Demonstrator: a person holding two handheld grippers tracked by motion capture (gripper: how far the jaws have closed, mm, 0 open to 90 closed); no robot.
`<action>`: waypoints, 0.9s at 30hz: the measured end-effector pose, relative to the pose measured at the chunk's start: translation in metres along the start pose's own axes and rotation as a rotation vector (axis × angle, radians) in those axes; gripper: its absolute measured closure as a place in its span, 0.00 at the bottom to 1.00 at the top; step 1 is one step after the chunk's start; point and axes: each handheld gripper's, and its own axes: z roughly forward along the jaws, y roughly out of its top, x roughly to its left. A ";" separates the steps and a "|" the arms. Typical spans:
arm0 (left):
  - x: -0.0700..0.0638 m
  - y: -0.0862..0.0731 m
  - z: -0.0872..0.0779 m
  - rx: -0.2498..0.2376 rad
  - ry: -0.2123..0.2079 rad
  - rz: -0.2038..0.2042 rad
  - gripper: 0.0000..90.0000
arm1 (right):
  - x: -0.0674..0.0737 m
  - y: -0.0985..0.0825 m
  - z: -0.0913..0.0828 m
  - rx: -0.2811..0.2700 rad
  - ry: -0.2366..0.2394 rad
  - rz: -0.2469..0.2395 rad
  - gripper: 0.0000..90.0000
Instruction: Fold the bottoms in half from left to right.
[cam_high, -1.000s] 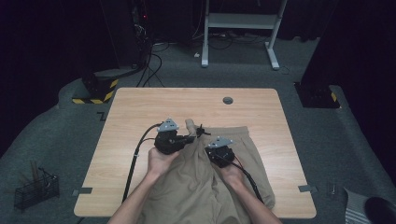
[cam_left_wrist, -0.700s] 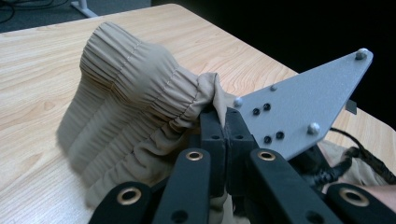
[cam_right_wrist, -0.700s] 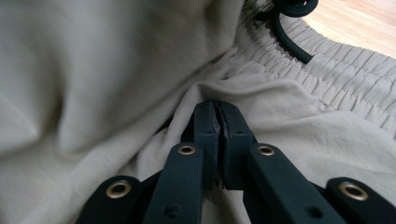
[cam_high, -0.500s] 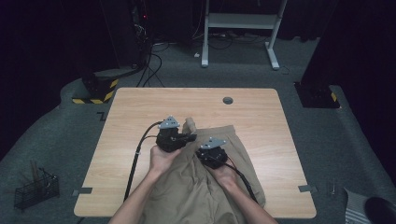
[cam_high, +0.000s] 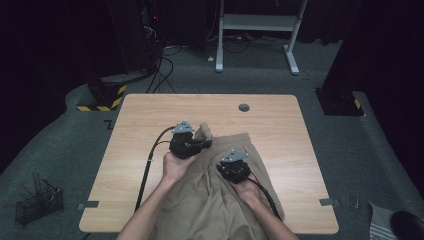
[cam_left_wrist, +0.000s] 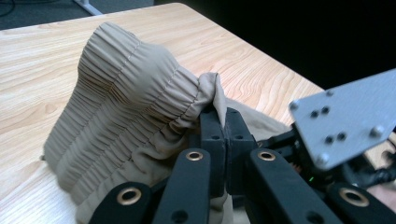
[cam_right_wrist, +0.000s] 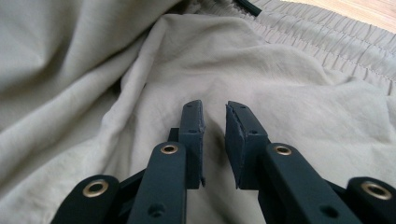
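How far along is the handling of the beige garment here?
Early. Done: the left gripper has pinched the gathered waistband of the beige garment and holds it raised. In hand: the right gripper, jaws just opened and empty, hovers over loose cloth. Left: the garment lies rumpled, unfolded.

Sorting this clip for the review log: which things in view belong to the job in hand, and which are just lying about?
In the job:
- beige garment, spread on the table
- left gripper, shut on the gathered waistband
- right gripper, jaws just opening, nothing between them, over the cloth

Lying about:
- dark round grommet in the tabletop
- wire basket on the floor
- white table frame behind
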 end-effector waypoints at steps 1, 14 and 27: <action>0.000 0.002 0.002 0.005 0.001 0.002 0.99 | 0.001 0.002 0.002 0.000 -0.001 0.000 0.85; 0.002 0.010 0.029 0.074 0.010 -0.008 0.99 | -0.007 -0.004 -0.021 -0.023 -0.013 0.028 0.75; -0.010 0.013 0.063 0.135 -0.009 0.008 0.99 | -0.020 -0.020 -0.021 0.001 -0.031 0.033 0.82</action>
